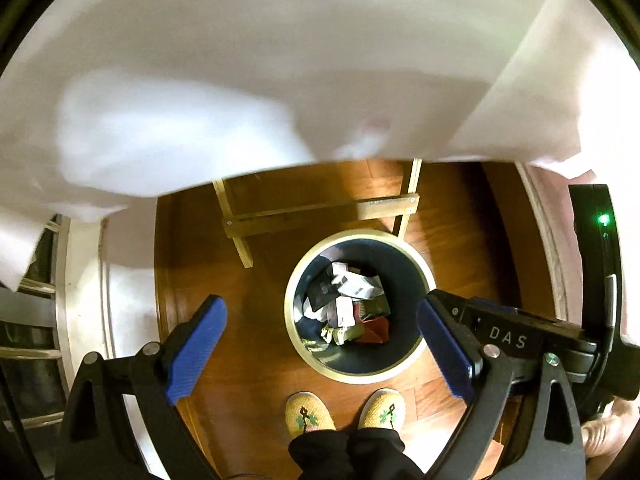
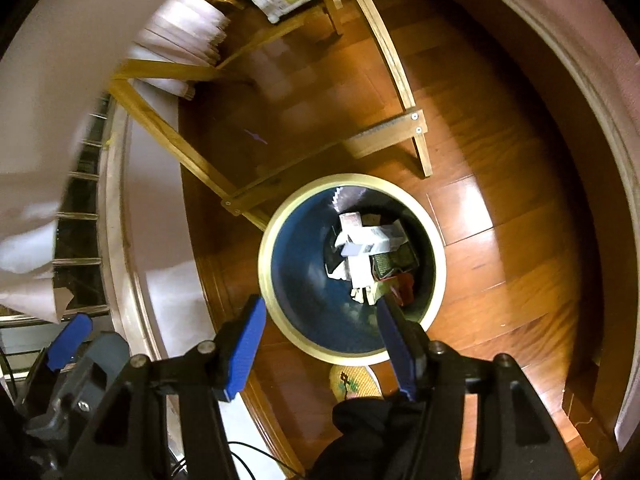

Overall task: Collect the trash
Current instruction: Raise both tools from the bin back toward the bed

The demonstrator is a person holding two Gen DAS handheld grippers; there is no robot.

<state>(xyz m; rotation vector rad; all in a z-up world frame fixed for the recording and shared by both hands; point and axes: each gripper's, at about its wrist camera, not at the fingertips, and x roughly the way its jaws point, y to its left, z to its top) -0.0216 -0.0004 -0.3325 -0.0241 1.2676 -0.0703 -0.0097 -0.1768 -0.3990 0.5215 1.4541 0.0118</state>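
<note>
A round trash bin (image 1: 289, 304) with a pale rim and dark blue inside stands on the wooden floor. It holds a pile of trash (image 1: 346, 300): white boxes, dark wrappers and a red piece. My left gripper (image 1: 322, 350) is open and empty above the bin's near side. In the right wrist view the bin (image 2: 267, 268) and its trash (image 2: 370, 252) show too. My right gripper (image 2: 320, 340) is open and empty just above the bin's near rim. The right gripper's body (image 1: 528, 340) shows in the left view, beside the bin.
A white tablecloth (image 1: 260, 80) hangs over a wooden table frame (image 1: 320, 212) right behind the bin. The person's yellow slippers (image 1: 308, 414) stand at the bin's near side. A white wall and baseboard (image 2: 124, 216) run along the left. Wooden floor (image 2: 500, 248) lies to the right.
</note>
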